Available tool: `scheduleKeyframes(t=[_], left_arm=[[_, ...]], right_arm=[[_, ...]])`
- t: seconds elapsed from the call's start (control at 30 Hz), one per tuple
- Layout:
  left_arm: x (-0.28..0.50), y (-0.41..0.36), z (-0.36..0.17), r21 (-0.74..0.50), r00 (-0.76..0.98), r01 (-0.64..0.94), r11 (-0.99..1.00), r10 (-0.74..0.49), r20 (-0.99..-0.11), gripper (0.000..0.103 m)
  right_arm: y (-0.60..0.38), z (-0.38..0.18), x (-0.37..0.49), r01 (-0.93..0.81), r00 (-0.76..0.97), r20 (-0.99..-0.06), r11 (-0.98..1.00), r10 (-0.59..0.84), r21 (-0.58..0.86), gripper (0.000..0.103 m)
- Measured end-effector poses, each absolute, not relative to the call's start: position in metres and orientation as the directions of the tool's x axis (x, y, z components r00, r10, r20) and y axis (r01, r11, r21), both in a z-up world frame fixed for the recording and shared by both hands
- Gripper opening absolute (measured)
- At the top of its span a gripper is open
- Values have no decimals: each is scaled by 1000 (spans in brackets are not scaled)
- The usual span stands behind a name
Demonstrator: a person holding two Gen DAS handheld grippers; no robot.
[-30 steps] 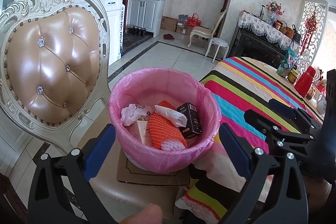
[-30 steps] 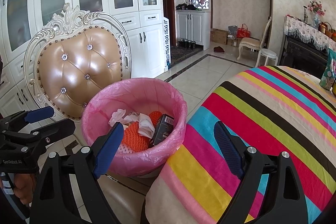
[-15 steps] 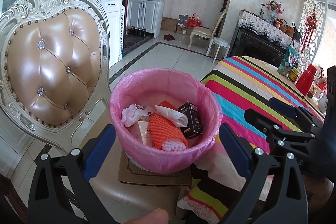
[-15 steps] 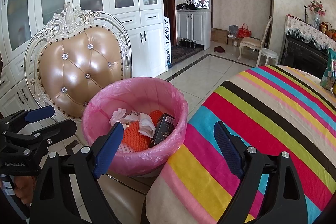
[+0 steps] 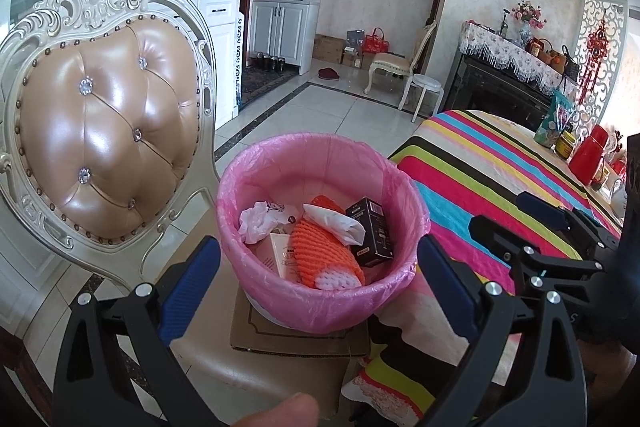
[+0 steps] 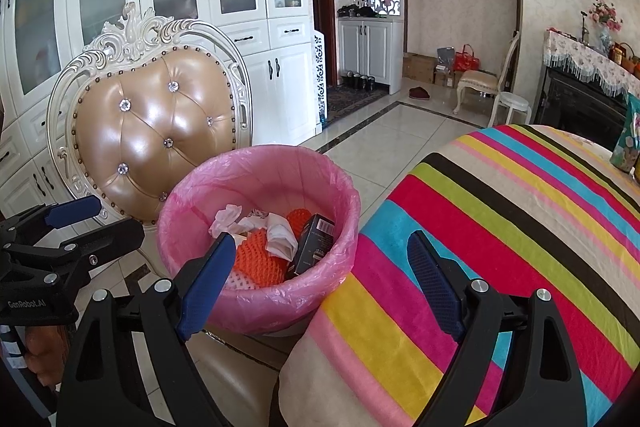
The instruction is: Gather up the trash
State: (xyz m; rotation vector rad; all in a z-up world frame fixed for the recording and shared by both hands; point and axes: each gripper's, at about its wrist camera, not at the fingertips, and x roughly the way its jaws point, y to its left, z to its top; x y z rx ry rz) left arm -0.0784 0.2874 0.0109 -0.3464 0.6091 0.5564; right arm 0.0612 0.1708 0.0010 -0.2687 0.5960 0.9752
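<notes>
A bin lined with a pink bag [image 5: 320, 291] [image 6: 256, 303] stands on a chair seat beside the table. Inside lie an orange foam net [image 5: 324, 255] [image 6: 256, 261], a black box [image 5: 370, 231] [image 6: 314, 245], crumpled white tissues [image 5: 258, 221] [image 6: 228, 221] and a pale carton [image 5: 282, 259]. My left gripper [image 5: 318, 275] is open and empty, just in front of the bin. My right gripper [image 6: 320, 281] is open and empty, over the bin's near rim and the table edge. Each gripper shows in the other's view: the right one [image 5: 532, 223], the left one [image 6: 80, 223].
An ornate cream chair with a tan padded back [image 5: 100, 147] [image 6: 156, 131] holds the bin on flat cardboard [image 5: 300, 341]. A striped cloth covers the table [image 5: 492, 187] [image 6: 500, 247]. A red flask [image 5: 590, 159] and jars stand at its far end. White cabinets [image 6: 224, 27] line the left wall.
Almost nothing. Both grippers stay open and the views shift only slightly.
</notes>
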Motion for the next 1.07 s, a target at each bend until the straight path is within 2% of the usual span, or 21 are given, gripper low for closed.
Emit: scheduleKeyframes(t=[0.63, 0.83, 1.07], left_arm=[[-77, 286, 12, -150, 695, -572, 806, 379, -611, 95], [-73, 292, 8, -145, 667, -598, 788, 389, -636, 96], [-73, 290, 11, -107, 654, -608, 787, 419, -630, 98]], right_arm=[[172, -2, 61, -838, 417, -589, 544, 693, 47, 83], [172, -5, 62, -837, 416, -592, 545, 690, 47, 83], [171, -4, 64, -836, 416, -593, 547, 689, 49, 83]])
